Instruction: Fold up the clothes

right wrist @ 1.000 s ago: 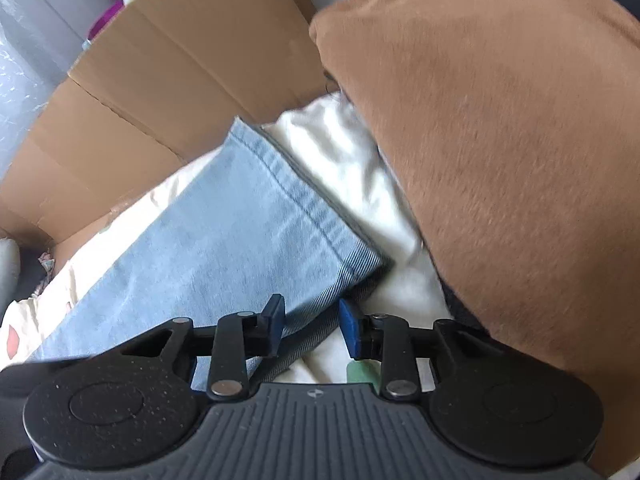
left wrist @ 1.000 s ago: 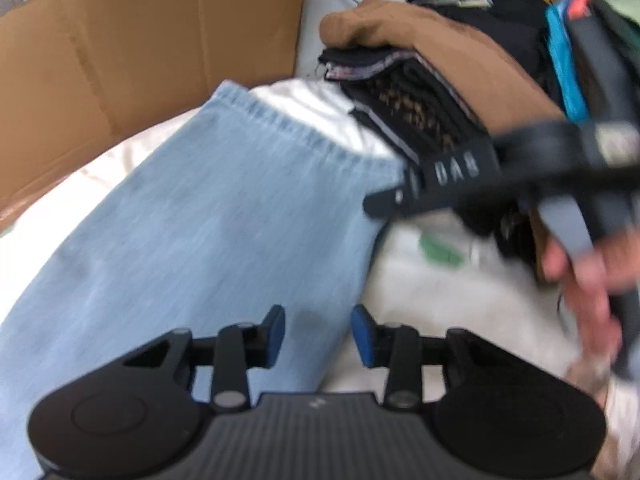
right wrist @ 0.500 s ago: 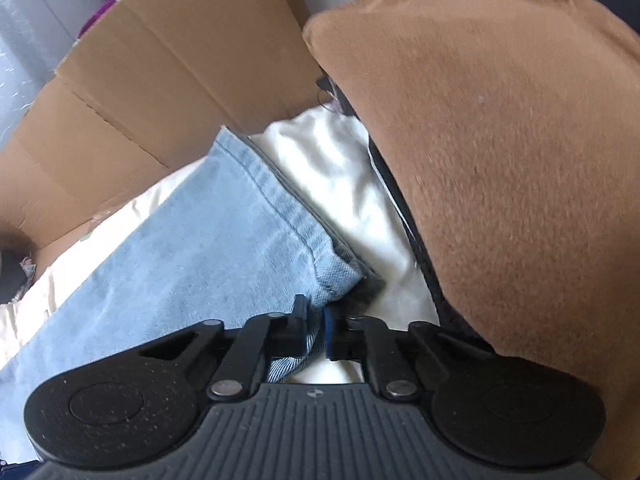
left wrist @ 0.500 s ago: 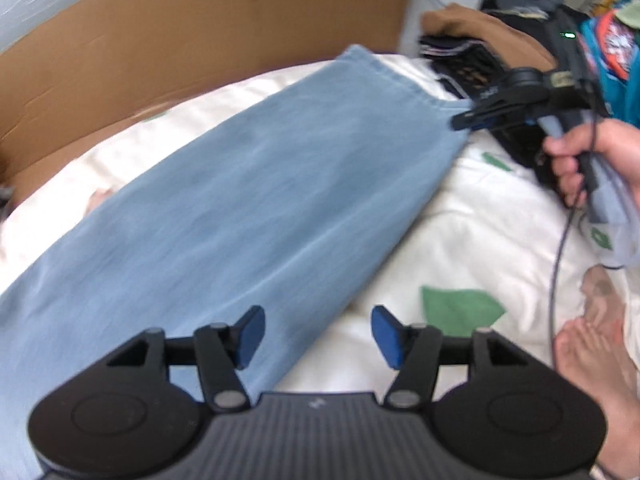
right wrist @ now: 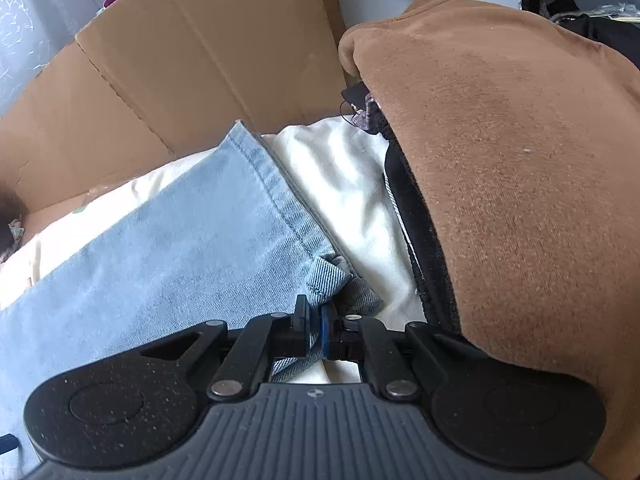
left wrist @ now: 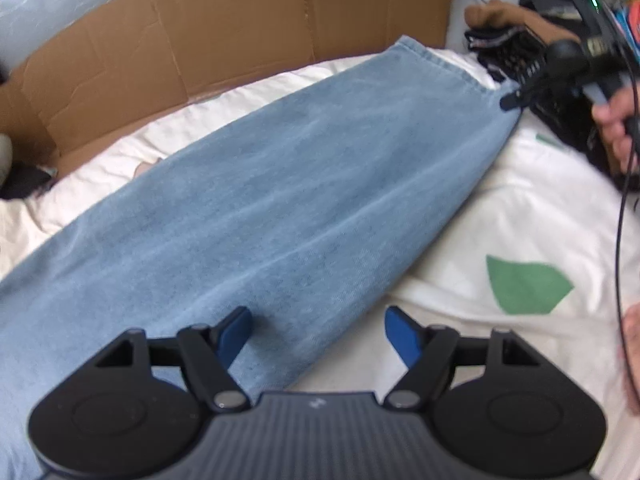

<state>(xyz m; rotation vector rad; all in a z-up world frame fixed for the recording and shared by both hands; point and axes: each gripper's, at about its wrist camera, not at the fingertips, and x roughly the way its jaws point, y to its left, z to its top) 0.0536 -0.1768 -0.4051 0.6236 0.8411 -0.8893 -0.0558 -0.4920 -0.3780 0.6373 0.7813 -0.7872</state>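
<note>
Light blue jeans (left wrist: 280, 200) lie stretched across a white bedsheet (left wrist: 540, 208). My left gripper (left wrist: 318, 338) hovers low over the near edge of the denim with its jaws opening; that edge runs between the blue pads, which do not press on it. My right gripper (right wrist: 314, 326) is shut on the hem corner of the jeans (right wrist: 324, 276), which bunches up above the pads. In the left wrist view the right gripper (left wrist: 510, 101) pinches that far corner, held by a person's hand (left wrist: 616, 128).
A flattened cardboard sheet (left wrist: 200, 40) stands behind the bed. A brown garment (right wrist: 500, 180) on dark clothes (right wrist: 424, 240) is piled just right of the hem. The sheet has a green patch (left wrist: 524, 284). A black cable (left wrist: 620, 240) hangs at right, near a bare foot (left wrist: 634, 360).
The left gripper slid back along the jeans away from the hem, and its jaws widened. The right gripper shut on the hem corner and lifted it slightly.
</note>
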